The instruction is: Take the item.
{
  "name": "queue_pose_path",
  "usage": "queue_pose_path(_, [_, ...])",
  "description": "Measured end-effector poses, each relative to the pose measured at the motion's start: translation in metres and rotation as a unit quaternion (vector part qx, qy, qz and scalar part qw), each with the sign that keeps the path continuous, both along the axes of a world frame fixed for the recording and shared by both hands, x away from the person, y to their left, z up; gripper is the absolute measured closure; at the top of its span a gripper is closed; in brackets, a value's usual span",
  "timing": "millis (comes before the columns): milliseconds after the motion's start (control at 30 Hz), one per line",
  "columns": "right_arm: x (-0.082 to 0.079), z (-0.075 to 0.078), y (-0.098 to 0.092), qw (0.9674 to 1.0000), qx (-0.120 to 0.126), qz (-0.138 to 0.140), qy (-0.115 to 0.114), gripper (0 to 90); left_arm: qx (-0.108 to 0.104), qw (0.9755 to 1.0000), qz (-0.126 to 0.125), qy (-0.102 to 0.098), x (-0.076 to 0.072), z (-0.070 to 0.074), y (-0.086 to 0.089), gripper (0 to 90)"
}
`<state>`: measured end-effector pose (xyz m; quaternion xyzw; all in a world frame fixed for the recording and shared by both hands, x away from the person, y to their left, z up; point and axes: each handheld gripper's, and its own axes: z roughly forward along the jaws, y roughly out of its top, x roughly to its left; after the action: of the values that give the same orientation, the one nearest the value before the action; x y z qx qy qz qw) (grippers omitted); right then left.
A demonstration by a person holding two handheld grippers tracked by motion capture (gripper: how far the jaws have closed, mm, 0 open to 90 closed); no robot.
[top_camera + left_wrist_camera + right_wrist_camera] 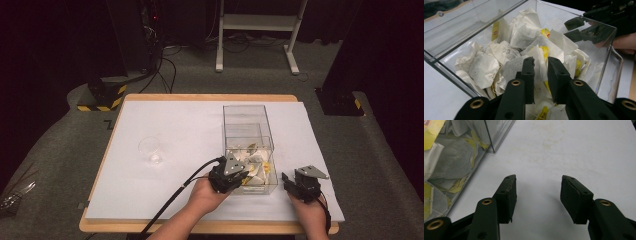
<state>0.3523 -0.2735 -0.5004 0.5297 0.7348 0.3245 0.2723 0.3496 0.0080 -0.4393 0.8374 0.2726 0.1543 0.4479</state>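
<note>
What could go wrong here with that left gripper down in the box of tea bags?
The left gripper has its jaws close together around one white tea bag in a tangled heap, so strings or tags of neighbouring bags may come up with it. The clear box is light-looking and unheld; the right gripper stands open over the table beside it, so a snagged lift might drag or tip the box.

Tea bags in box; cup probably left.
</note>
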Motion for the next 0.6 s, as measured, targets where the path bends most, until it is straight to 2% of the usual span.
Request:
queue_pose_path(267, [0.000,0.000,0.000,1.0000,0.000,0.000,-0.001,47.1,-0.010,1.0000,-0.002,0.001,-0.001,0.001,0.001,88.6])
queue_pose_path(367, [0.000,0.000,0.000,1.0000,0.001,-0.001,-0.002,47.0,-0.022,0.9998,0.001,0.005,-0.001,0.002,0.005,89.7])
queue_pose_path(600, [0.000,0.000,0.000,1.0000,0.001,-0.001,-0.001,47.1,-0.047,0.9988,0.011,-0.009,-0.001,0.008,0.014,90.0])
